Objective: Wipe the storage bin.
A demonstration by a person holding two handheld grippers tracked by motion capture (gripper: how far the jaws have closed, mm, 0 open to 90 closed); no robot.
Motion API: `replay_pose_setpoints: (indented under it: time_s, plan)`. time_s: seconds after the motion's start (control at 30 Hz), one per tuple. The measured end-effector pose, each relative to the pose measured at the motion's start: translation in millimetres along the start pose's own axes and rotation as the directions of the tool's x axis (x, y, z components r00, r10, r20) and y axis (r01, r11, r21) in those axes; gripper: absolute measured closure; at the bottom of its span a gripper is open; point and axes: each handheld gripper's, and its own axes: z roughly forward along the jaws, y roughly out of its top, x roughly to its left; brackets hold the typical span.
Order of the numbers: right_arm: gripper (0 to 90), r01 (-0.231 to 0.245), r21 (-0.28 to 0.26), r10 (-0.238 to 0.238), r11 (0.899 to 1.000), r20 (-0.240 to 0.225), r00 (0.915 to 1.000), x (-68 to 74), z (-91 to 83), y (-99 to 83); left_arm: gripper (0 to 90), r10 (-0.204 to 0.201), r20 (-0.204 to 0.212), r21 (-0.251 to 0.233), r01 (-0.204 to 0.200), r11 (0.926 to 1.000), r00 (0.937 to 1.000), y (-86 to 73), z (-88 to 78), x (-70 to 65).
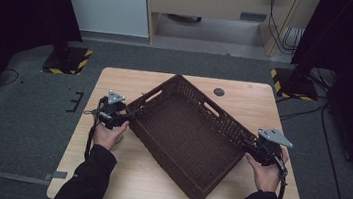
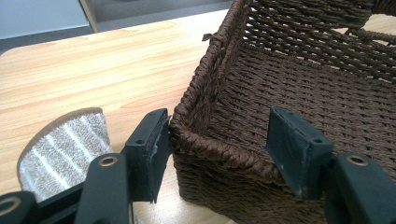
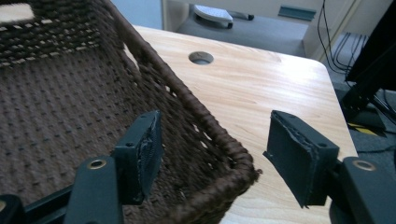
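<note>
In the high view, two dark sleeves are seen nearest the camera, each hand holding a gripper. The brown woven basket (image 1: 186, 133) is set crooked in the middle of the wooden table (image 1: 115, 178), and nothing is seen inside it. The left gripper (image 1: 130, 116) is placed at the basket's left corner and the right gripper (image 1: 249, 144) at its right corner. The basket looks not yet lifted; it is judged that the grabbing is only being lined up, and the closing and moving are left to do.

In the left gripper view, the jaws are spread wide over the basket's corner. One pad (image 2: 150, 151) is touching the outside of the rim and the other stands apart inside, so nothing is squeezed yet. A striped cloth (image 2: 63, 151) lies on the table just beside the left jaw and could be caught.

In the right gripper view, the jaws are wide apart too, one inside the basket wall and one outside, with nothing gripped. A round hole (image 3: 201, 58) is seen in the table behind.
</note>
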Motion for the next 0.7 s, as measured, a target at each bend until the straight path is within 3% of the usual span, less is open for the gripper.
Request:
replay_pose_setpoints:
  time_s: [0.13, 0.37, 0.53, 0.7]
  plan:
    - [34.7, -0.001, -0.012, 0.001, 1.0, -0.017, 0.9999, 3.6, -5.6, 3.4, 38.3, 0.001, -0.01, -0.005, -0.001, 1.0, 0.9999, -4.9, -6.5, -4.4]
    - [34.2, -0.01, -0.004, 0.009, 1.0, -0.018, 0.9998, 5.7, -15.0, 1.0, 39.4, 0.04, -0.043, -0.011, -0.041, 0.9991, 0.9982, -13.8, -23.4, -18.8]
    - [34.2, -0.033, 0.028, 0.033, 0.999, -0.015, 0.9993, 6.3, -15.9, -3.4, 44.1, 0.016, -0.038, -0.026, -0.017, 0.9995, 0.9992, -10.8, -19.9, -8.9]
    - [38.7, -0.037, 0.077, 0.039, 0.996, -0.023, 0.999, 7.4, -8.2, -8.5, 47.5, 0.013, -0.016, -0.001, -0.013, 0.9999, 0.9998, -10.0, -8.4, -1.0]
